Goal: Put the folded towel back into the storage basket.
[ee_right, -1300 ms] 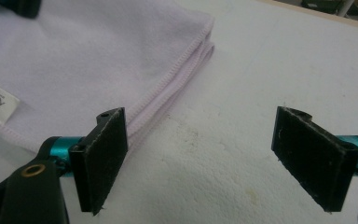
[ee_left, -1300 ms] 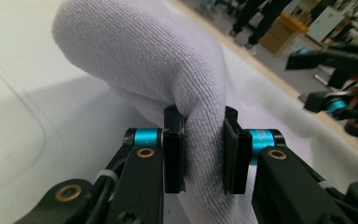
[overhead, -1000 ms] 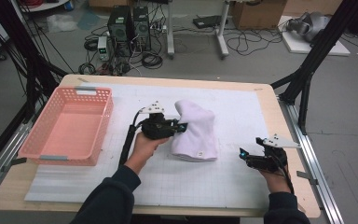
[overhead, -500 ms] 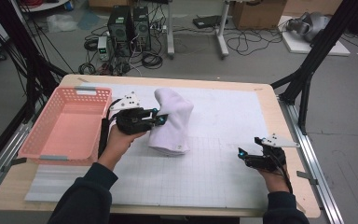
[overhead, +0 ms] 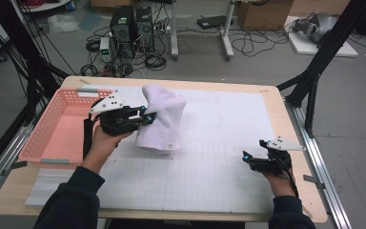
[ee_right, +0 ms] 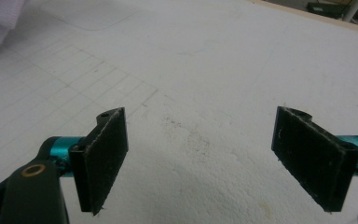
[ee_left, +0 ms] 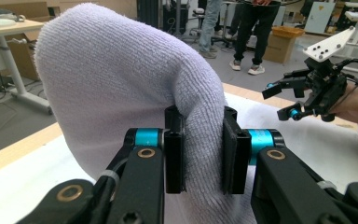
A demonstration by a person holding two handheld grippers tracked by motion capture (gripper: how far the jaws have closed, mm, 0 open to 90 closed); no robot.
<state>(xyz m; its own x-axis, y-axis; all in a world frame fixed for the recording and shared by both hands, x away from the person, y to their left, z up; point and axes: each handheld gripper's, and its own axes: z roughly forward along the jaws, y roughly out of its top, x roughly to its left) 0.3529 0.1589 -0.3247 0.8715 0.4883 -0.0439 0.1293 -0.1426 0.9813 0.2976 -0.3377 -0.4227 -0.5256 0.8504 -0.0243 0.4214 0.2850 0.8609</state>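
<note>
My left gripper (overhead: 145, 116) is clamped on a fold of the white towel (overhead: 161, 119), carried off the table toward the pink basket (overhead: 57, 131) at nine o'clock. Dropping it in remains; my right gripper (overhead: 252, 156) rests wide apart, empty

Grey floor (overhead: 38, 62), tangled cables (overhead: 248, 45), cardboard box (overhead: 259, 14).
</note>
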